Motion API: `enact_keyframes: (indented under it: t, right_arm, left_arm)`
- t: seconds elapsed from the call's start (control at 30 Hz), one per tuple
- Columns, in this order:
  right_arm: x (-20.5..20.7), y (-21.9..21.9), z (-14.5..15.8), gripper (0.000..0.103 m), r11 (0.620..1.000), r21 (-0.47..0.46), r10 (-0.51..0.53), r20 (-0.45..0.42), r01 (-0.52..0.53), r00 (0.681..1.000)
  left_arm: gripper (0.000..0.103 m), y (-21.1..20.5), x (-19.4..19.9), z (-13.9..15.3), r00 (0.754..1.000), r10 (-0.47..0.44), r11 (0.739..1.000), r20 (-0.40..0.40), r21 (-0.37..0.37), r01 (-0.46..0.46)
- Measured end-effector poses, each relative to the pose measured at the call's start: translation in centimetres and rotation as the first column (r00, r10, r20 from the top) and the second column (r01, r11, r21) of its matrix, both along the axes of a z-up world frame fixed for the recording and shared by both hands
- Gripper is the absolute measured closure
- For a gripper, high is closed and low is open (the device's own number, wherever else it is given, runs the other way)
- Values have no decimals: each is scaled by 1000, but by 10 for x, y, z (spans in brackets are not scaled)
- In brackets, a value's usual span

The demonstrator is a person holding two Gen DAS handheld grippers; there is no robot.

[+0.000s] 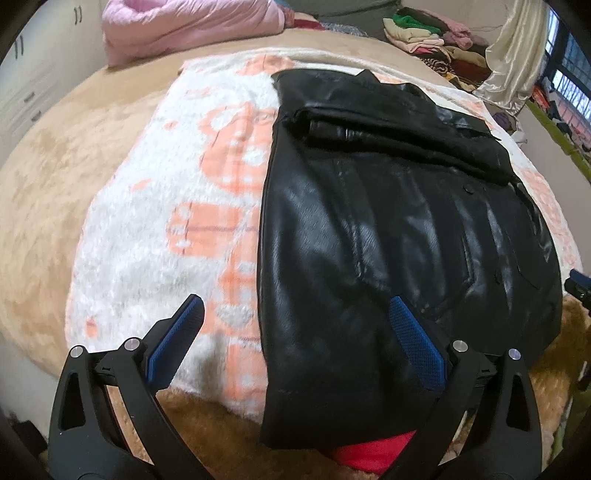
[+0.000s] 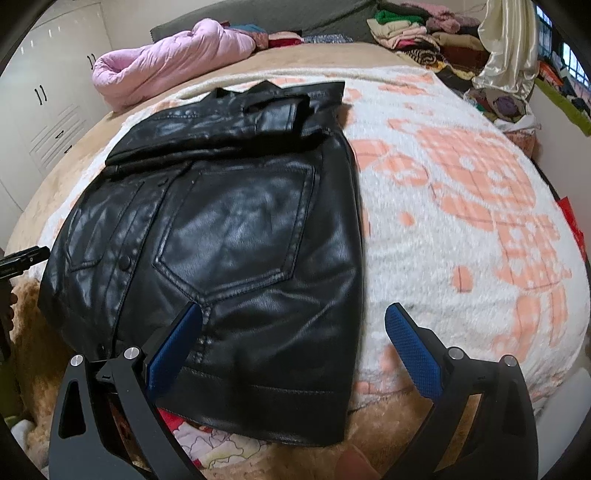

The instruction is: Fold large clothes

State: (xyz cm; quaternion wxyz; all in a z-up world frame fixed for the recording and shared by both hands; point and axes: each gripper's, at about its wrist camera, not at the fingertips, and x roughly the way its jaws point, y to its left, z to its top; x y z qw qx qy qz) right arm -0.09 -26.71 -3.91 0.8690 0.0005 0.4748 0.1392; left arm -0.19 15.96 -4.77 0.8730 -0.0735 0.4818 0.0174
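Note:
A black leather jacket [image 1: 399, 236] lies flat on a white and orange blanket [image 1: 159, 221], its sleeves folded in across the upper part near the collar. My left gripper [image 1: 295, 314] stands open above the jacket's near left edge, one finger over the blanket, the other over the leather. In the right wrist view the same jacket [image 2: 229, 236] shows a large stitched pocket. My right gripper [image 2: 295, 317] is open above the jacket's near right edge, holding nothing. The hem hangs over the bed's front edge.
A pink quilt [image 2: 170, 62] is bundled at the far left of the bed. Stacks of folded clothes [image 2: 424, 33] and a cream curtain [image 2: 509, 48] sit at the far right. White cabinets [image 2: 48, 96] stand to the left. Red fabric [image 1: 373, 454] shows below the hem.

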Motion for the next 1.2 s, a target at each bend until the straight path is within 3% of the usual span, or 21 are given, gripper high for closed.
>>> enact_keyframes:
  t: [0.3, 0.47, 0.63, 0.73, 0.87, 0.97, 1.07, 1.1, 1.13, 1.2]
  right_arm:
    - [-1, -5, -19, 4, 1000, 27, 17, -83, -15, 996]
    - [-5, -3, -23, 4, 999, 20, 37, -103, -35, 994]
    - [-7, -3, -32, 4, 999, 4, 42, -127, -42, 991]
    - [-7, -6, -37, 5, 999, 24, 45, -142, -42, 989]
    - [-9, -10, -40, 6, 997, 60, 55, -140, -46, 989]
    - [-12, -12, -41, 22, 995, 76, 76, -141, -65, 987]
    - [-17, -11, -39, 46, 993, 80, 93, -118, -84, 989]
    - [-18, -12, -38, 65, 992, 87, 95, -108, -86, 990]
    - [-19, -15, -34, 77, 989, 125, 96, -92, -84, 991]
    - [-21, -20, -31, 82, 982, 166, 99, -81, -84, 992]
  left_arm:
    - [10, 15, -15, -9, 1000, -26, 989, 9, -143, 27]
    - [34, 10, -17, -21, 998, -59, 979, -25, -196, 53]
    - [37, 8, -17, -37, 996, -56, 962, -70, -270, 36]
    - [37, 8, -16, -41, 996, -45, 961, -72, -275, 23]
    - [54, 17, -18, -42, 998, 14, 949, -67, -314, -34]
    - [63, 22, -21, -42, 998, 24, 944, -64, -328, -43]
    - [71, 21, -23, -39, 998, 16, 948, -57, -316, -33]
    - [72, 20, -24, -37, 999, 13, 951, -53, -308, -29]
    - [73, 19, -25, -36, 999, 13, 952, -49, -304, -28]
    - [75, 19, -26, -35, 999, 13, 954, -42, -299, -25]
